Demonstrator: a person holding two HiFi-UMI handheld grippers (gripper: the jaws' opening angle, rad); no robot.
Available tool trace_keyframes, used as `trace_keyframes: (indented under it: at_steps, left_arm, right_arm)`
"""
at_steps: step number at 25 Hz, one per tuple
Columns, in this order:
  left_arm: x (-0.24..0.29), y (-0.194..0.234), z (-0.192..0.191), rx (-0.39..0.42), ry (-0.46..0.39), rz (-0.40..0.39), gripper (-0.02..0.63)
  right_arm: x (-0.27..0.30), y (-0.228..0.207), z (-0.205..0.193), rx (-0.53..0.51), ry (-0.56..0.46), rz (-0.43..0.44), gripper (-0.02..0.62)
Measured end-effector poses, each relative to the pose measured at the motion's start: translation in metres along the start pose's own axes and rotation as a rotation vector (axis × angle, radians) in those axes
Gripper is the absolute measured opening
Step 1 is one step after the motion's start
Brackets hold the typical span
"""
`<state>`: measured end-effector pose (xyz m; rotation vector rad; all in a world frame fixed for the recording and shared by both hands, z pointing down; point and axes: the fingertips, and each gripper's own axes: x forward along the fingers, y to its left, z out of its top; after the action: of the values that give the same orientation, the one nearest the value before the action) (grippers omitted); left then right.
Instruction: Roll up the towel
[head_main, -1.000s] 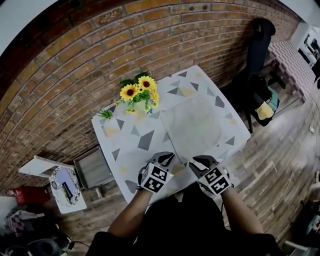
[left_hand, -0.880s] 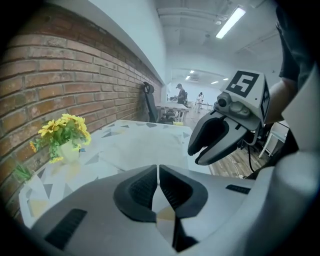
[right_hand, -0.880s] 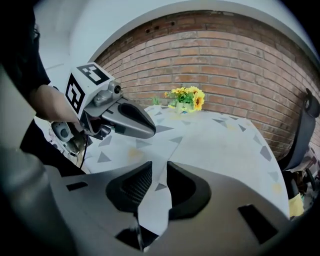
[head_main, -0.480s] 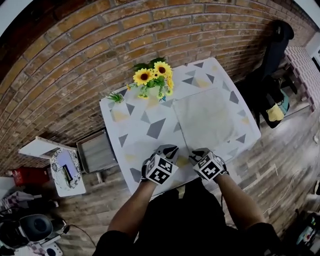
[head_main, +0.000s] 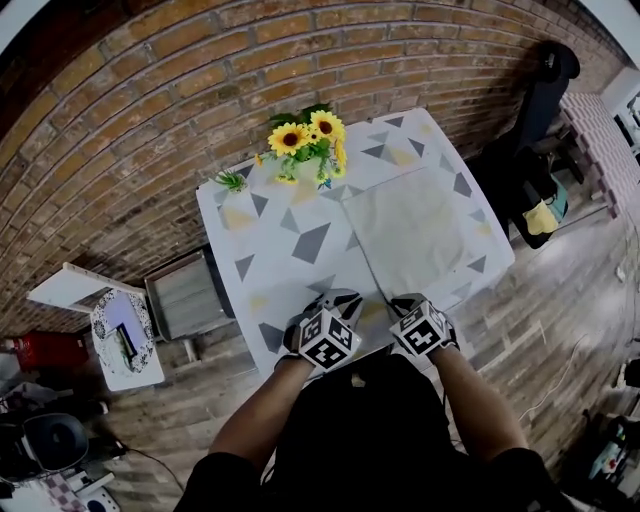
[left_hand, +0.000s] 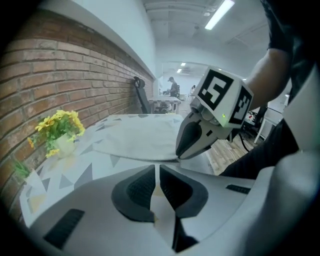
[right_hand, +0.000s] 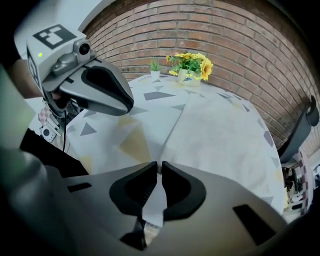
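Pinching the near left corner of the towel (head_main: 410, 230) with the right gripper (head_main: 405, 302), closing down just now to a thin slit on pale cloth. Holding the left gripper (head_main: 338, 298) fully closed, pads pressed together, low over the patterned surface (head_main: 270, 250) just left of the towel; touching it or not, impossible to tell. Lying flat and unrolled on the surface's right half, from centre to centre right of the head view: the towel. Partly covering both grippers' tips there with the marker cubes; masking the surface's near edge, bottom centre, behind arms and torso.
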<state>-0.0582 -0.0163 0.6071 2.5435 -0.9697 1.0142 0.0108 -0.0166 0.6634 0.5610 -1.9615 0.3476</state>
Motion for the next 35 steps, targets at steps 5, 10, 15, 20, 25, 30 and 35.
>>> trace_keyframes:
  at_steps: [5,10,15,20,25,30,35]
  left_arm:
    - [0.019,-0.033,0.014,0.184,0.015,-0.064,0.044]
    - [0.037,-0.065,0.025,0.3,0.038,-0.136,0.086]
    - [0.052,-0.087,0.018,0.404,0.073,-0.177,0.097]
    - [0.062,-0.097,0.021,0.444,0.053,-0.23,0.096]
    - [0.068,-0.105,0.02,0.448,0.047,-0.284,0.069]
    - [0.072,-0.104,0.019,0.439,0.062,-0.29,0.063]
    - [0.076,-0.099,0.02,0.417,0.088,-0.281,0.064]
  right_arm:
    - [-0.026,0.005,-0.018,0.058,-0.02,0.043,0.044]
    - [-0.043,0.012,-0.04,0.088,-0.029,0.079,0.044]
    - [-0.05,0.015,-0.045,0.074,-0.041,0.097,0.044]
    - [-0.052,0.015,-0.041,0.061,-0.02,0.089,0.044]
    - [-0.057,0.011,-0.043,0.081,-0.003,0.065,0.044]
    - [-0.049,0.006,-0.046,0.09,0.012,0.063,0.044]
    - [-0.043,-0.002,-0.044,0.073,0.032,0.078,0.047]
